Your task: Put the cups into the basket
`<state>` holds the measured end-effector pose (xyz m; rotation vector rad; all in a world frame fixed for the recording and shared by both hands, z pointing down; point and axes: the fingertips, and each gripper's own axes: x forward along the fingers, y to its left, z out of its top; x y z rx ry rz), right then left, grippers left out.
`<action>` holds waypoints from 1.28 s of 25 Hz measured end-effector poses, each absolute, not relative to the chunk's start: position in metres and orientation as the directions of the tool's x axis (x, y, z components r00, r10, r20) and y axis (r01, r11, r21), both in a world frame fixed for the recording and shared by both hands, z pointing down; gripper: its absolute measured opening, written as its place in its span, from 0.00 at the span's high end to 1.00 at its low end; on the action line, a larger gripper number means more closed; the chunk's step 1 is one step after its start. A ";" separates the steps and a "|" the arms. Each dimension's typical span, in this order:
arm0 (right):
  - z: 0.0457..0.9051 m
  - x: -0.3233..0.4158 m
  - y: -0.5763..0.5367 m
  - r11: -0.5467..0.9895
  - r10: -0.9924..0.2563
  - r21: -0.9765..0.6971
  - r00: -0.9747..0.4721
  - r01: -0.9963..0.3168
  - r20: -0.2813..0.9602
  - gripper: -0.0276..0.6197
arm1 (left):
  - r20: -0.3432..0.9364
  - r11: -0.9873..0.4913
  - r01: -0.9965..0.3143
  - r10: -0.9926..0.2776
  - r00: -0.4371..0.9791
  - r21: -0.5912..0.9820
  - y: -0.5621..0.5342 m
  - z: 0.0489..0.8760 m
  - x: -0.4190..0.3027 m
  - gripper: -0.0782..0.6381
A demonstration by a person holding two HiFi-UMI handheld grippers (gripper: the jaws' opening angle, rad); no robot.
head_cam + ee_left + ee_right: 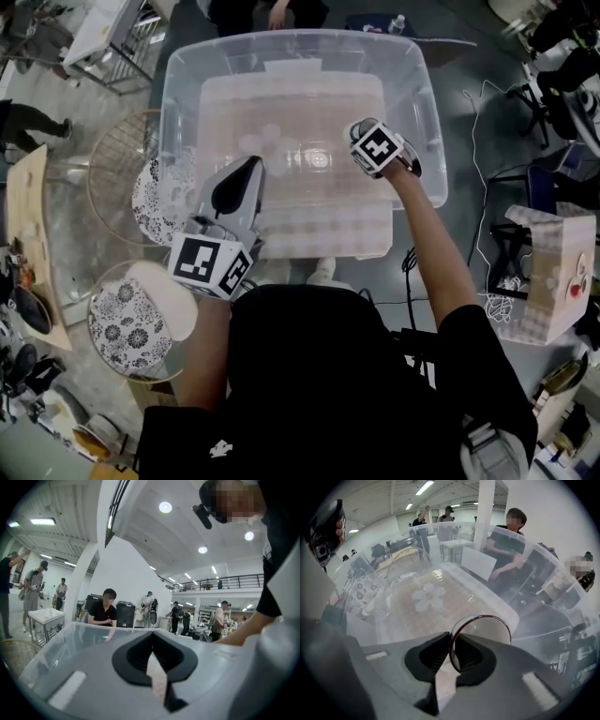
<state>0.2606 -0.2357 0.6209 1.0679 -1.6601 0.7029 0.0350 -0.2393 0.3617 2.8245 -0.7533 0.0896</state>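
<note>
Ok, right gripper [451,644] is pinched on the wall of a clear plastic cup [485,630], one jaw inside the dark rim and one outside. The cup sits right at the tips, above the floor of the clear tub [291,42]. Left gripper [151,639] is closed on nothing. More clear cups [427,597] lie on the tub floor beyond the right tips. A wire basket [111,159] sits off the left gripper's outer side. The cup looks light, thin-walled and slick, and probably flexes. A gentle pinch at the rim suits it.

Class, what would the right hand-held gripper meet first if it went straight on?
Most likely the clear bin's floor, which the cup in its jaws would touch first; depth is hard to judge.
</note>
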 end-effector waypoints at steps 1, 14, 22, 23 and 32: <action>0.627 0.261 -0.235 0.449 -0.298 0.038 -0.110 -0.893 0.948 0.90 | 0.113 -0.842 -0.506 -0.493 0.863 0.190 -0.240 0.363 0.033 0.88; 0.688 0.260 -0.228 0.559 -0.117 -0.008 -0.088 -0.829 0.989 0.89 | 0.116 -0.801 -0.570 -0.558 0.822 0.185 -0.254 0.369 0.016 0.88; 0.712 0.258 -0.220 0.619 -0.041 -0.024 -0.063 -0.785 0.997 0.88 | 0.126 -0.786 -0.591 -0.577 0.807 0.181 -0.258 0.372 0.010 0.88; 0.715 0.257 -0.220 0.634 -0.038 -0.020 -0.057 -0.773 0.998 0.88 | 0.128 -0.785 -0.593 -0.579 0.805 0.182 -0.259 0.373 0.009 0.88; 0.717 0.250 -0.222 0.684 -0.051 -0.011 -0.063 -0.729 0.997 0.89 | 0.127 -0.782 -0.597 -0.583 0.802 0.178 -0.259 0.371 0.006 0.88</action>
